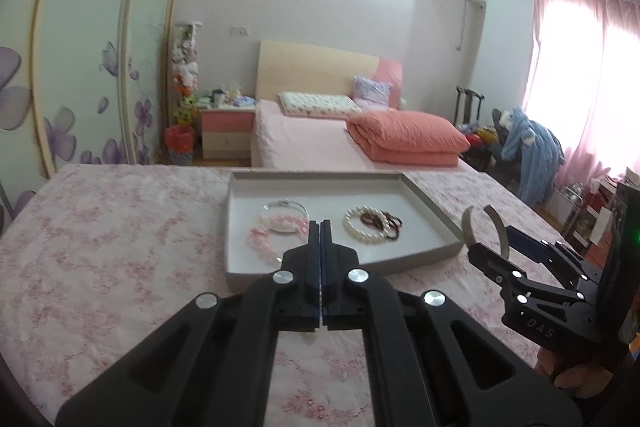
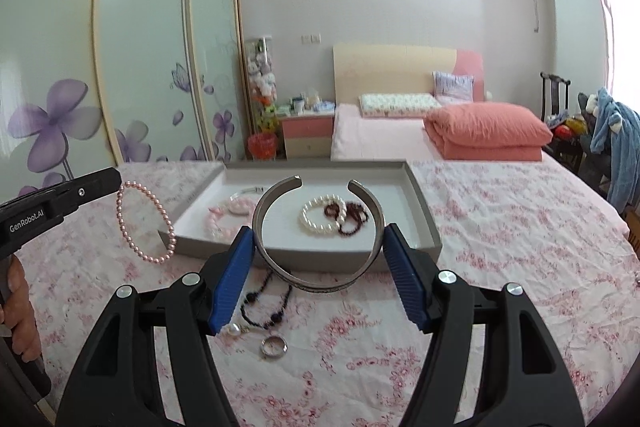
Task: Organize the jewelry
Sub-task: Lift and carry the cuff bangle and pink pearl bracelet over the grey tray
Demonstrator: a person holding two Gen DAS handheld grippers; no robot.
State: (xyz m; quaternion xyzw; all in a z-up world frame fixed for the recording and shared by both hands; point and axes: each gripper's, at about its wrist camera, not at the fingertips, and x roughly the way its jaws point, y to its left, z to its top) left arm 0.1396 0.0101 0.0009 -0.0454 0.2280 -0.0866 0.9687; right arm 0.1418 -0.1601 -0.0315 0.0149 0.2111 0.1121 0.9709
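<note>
A: Both wrist views sit low over the floral worktop [image 1: 120, 227], facing the grey tray [image 1: 434, 211] with the bed [image 1: 304, 143] beyond.

B: Shared: that tray [image 2: 420, 211]; the right view sits right of the left's.

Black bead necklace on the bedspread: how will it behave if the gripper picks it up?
Probably floppy: the black bead necklace lies in a loose, irregular loop, so it should droop from any pinch point. Likely light, since its beads look small. Snag risk seems real: it lies close to a pearl pendant and ring on the floral bedspread, and may drag them.
</note>
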